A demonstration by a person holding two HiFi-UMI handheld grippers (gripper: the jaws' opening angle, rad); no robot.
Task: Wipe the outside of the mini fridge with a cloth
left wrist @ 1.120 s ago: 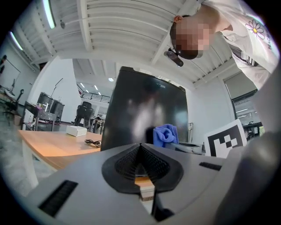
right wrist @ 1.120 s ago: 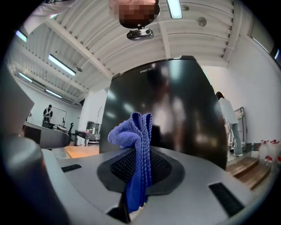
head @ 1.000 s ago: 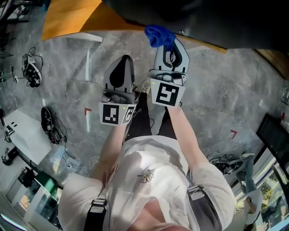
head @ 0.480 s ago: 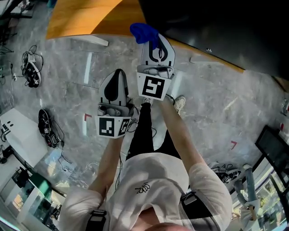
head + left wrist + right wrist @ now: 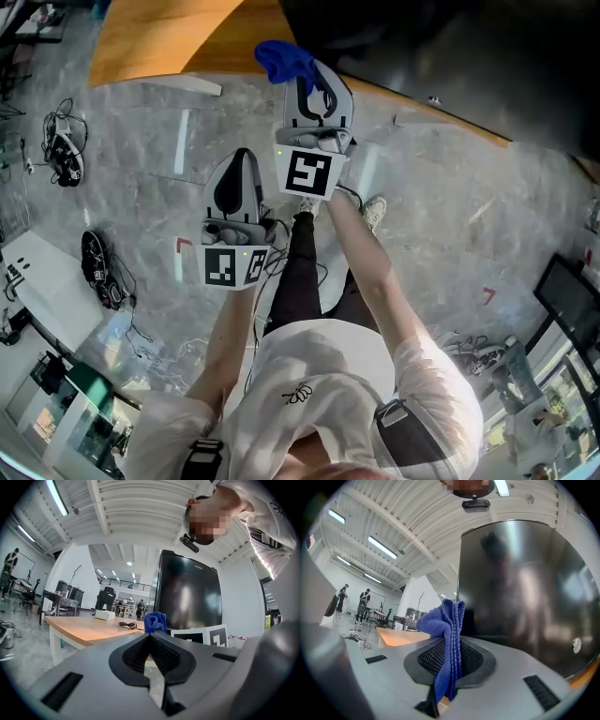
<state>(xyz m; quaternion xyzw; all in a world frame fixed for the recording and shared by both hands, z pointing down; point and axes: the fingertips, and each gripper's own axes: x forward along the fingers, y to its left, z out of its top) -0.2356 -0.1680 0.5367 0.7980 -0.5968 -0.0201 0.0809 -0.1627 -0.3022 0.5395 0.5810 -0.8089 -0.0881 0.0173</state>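
The mini fridge (image 5: 450,56) is a tall glossy black cabinet, filling the top right of the head view and standing close ahead in the right gripper view (image 5: 525,592). My right gripper (image 5: 309,77) is shut on a folded blue cloth (image 5: 284,58), whose bunched top sticks out above the jaws (image 5: 446,634) just short of the fridge's left edge. My left gripper (image 5: 242,159) hangs lower and to the left over the floor, shut with nothing in it. From the left gripper view the cloth (image 5: 154,621) and the fridge front (image 5: 190,595) show beyond its closed jaws.
A wooden table (image 5: 169,37) stands left of the fridge, with a white box (image 5: 104,615) and a black cable (image 5: 126,625) on it. Grey marbled floor (image 5: 441,206) lies below, with cable bundles (image 5: 98,267) at the left. People stand far off (image 5: 363,604).
My right gripper has carried the blue cloth leftward and a little farther forward, along the fridge's edge. The left gripper has barely shifted.
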